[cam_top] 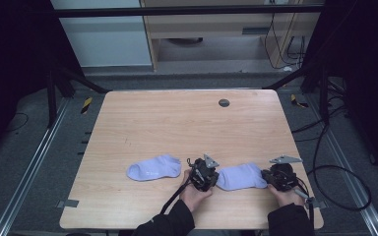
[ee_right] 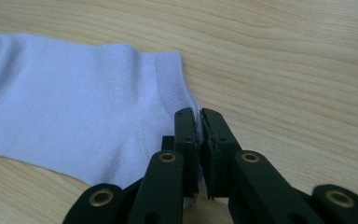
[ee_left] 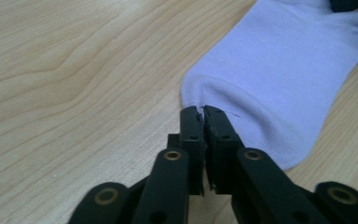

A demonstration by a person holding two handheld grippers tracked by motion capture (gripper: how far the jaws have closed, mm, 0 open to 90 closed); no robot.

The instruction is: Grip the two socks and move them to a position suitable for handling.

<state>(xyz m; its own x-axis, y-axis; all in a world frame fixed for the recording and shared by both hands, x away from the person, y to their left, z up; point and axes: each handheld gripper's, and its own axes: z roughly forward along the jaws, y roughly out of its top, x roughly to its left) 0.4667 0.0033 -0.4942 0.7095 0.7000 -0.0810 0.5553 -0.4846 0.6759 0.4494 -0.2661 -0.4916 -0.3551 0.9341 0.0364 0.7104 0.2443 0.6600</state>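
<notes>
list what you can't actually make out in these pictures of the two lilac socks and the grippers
- High view: where the left gripper and right gripper bite the near lilac fabric sock is too small to tell.
- Left gripper view: the pinched sock edge is hidden by the shut jaws; the sock's far end is cut off by the frame.
- Right gripper view: the cuff corner vanishes between the jaws.
- High view: the pale print on the far lilac sock is too small to read.

We see a table [cam_top: 187, 123] of pale wood, its grain plain and its finish smooth and faintly satin. The two socks, one at nine o'clock of the left gripper [cam_top: 154, 168] and one between the grippers [cam_top: 241, 176], are soft matt lilac knit cloth, ribbed at the cuff. Our gripper jaws look like matt black plastic with brass-coloured rivets.
</notes>
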